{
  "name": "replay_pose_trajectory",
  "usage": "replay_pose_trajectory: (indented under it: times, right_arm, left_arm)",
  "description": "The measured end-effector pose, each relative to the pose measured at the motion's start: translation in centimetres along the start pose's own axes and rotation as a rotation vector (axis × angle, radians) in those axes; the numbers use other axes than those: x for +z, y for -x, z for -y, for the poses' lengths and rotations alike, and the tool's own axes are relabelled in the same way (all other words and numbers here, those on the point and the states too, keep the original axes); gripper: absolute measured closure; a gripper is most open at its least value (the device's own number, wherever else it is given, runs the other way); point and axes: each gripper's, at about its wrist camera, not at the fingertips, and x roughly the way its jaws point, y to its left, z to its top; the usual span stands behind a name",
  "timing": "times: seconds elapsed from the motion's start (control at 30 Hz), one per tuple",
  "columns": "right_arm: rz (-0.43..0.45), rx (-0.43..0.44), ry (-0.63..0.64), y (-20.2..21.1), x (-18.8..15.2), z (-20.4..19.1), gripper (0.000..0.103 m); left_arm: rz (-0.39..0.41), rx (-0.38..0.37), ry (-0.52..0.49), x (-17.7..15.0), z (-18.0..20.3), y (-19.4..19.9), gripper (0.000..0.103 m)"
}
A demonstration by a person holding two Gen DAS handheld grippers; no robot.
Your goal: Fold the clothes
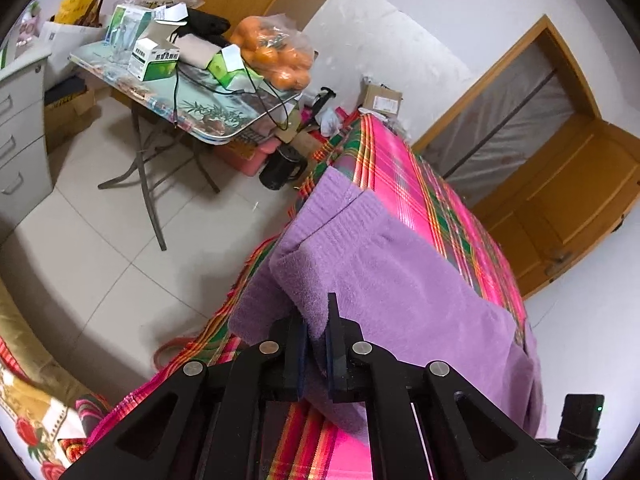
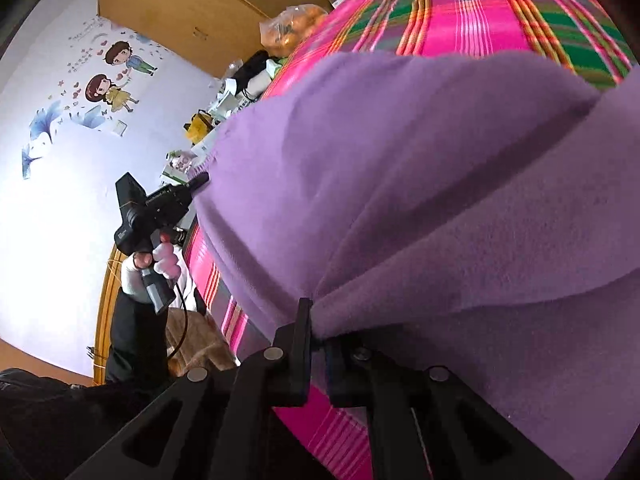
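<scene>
The sweater [image 1: 384, 264], purple knit, lies on a bed with a pink, green and orange plaid cover [image 1: 416, 184]. Its ribbed hem end reaches the bed's edge in the left wrist view; the fabric is doubled over, with two ribbed edges side by side.

Left gripper [image 1: 317, 334]: both fingers are clamped on a fold of the sweater, with fabric pinched between the pads. The bulk of the garment extends forward and right from the grip.

Right gripper [image 2: 317, 334]: fingers closed on a gathered bunch of the sweater; creases radiate from the pinch point. Lifted fabric fills most of the right wrist view and hides much of the cover behind it.

In the right wrist view, the left gripper appears at the sweater's far edge, held by a white-gloved hand [image 2: 150, 262] on its handle. A cable [image 2: 182, 320] hangs from the handle.

Surroundings, left wrist view:
- A folding table [image 1: 208, 130] stands on the tiled floor [image 1: 100, 248] near the bed corner.
- On it: a bag of oranges [image 1: 276, 56], green and white boxes [image 1: 154, 60], and cords.
- A grey drawer unit [image 1: 20, 128] stands at the left.
- A black mug [image 1: 282, 170] sits on the floor beside the bed.
- A wooden door [image 1: 560, 200] stands beyond the bed.
</scene>
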Motion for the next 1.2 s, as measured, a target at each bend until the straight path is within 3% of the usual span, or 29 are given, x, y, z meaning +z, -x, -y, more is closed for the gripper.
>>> replay_pose_trajectory:
  times: [0.1, 0.33, 0.4, 0.53, 0.6, 0.63, 0.7, 0.97, 1.07, 1.2]
  right_arm:
    - [-0.003, -0.041, 0.073, 1.2, 0.0, -0.8, 0.083]
    - [0.104, -0.107, 0.322, 5.9, -0.1, -5.2, 0.081]
    - [0.115, -0.130, 0.411, 5.1, -0.2, -6.9, 0.074]
    - [0.023, -0.169, 0.571, -0.2, -0.8, -9.5, 0.073]
    - [-0.004, -0.163, 0.599, -1.8, -0.9, -9.5, 0.077]
    - [-0.018, -0.160, 0.614, -2.6, -1.0, -9.5, 0.091]
    - [-0.038, -0.157, 0.639, -3.8, -1.0, -9.5, 0.100]
    - [-0.044, -0.170, 0.698, -5.4, -0.7, -10.0, 0.099]
    - [-0.039, -0.169, 0.706, -5.5, -0.7, -10.0, 0.081]
    - [-0.041, -0.153, 0.736, -5.6, -0.9, -10.4, 0.081]
  left_arm:
    - [0.001, -0.007, -0.004, -0.1, -0.2, 0.0, 0.095]
    - [0.007, -0.022, 0.001, -0.2, -0.5, 0.1, 0.095]
    - [0.009, -0.019, 0.001, -0.2, -0.4, 0.1, 0.094]
    - [0.004, 0.000, -0.010, -0.2, -0.1, 0.2, 0.094]
    - [0.003, 0.017, -0.027, -0.2, 0.3, 0.3, 0.094]
    - [0.003, 0.026, -0.037, -0.2, 0.4, 0.4, 0.094]
    - [0.004, 0.036, -0.054, -0.3, 0.6, 0.6, 0.094]
    - [0.011, 0.043, -0.092, -0.1, 1.1, 1.2, 0.096]
    - [0.001, 0.050, -0.091, -0.1, 1.1, 0.7, 0.096]
    - [-0.003, 0.050, -0.088, -0.1, 1.1, 0.6, 0.096]
